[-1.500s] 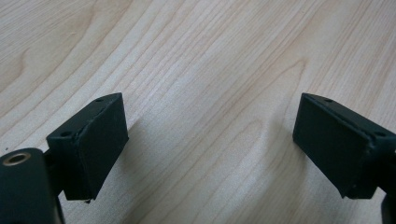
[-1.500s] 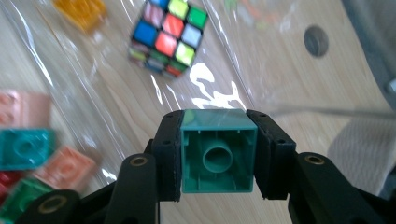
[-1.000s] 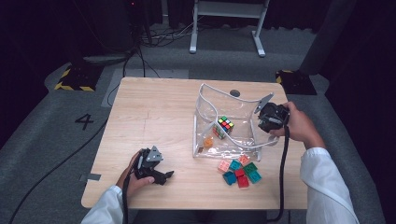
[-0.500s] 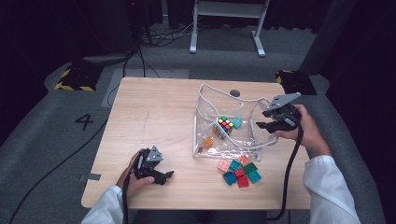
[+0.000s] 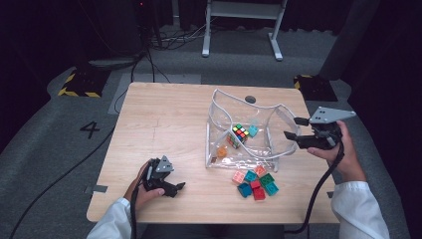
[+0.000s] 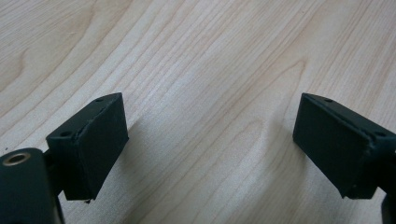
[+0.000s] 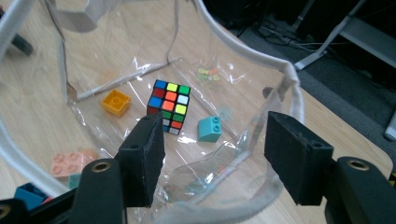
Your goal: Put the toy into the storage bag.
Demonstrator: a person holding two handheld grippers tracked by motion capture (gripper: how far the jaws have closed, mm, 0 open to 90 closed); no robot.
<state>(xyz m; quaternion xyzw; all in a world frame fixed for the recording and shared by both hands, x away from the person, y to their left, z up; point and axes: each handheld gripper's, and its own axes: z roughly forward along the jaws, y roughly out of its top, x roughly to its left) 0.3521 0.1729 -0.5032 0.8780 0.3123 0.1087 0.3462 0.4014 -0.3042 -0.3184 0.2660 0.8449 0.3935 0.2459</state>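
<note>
Left gripper (image 6: 210, 154) with its two black jaws spread wide apart, nothing between them, directly over the bare light-wood desk (image 6: 210, 60).

The wooden table (image 5: 169, 124) bears a clear bag (image 5: 244, 132) and loose bricks (image 5: 255, 182).

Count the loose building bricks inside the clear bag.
2. An orange brick lies on the bag floor left of the puzzle cube; a teal brick lies right of it. The cube may hide others.
</note>
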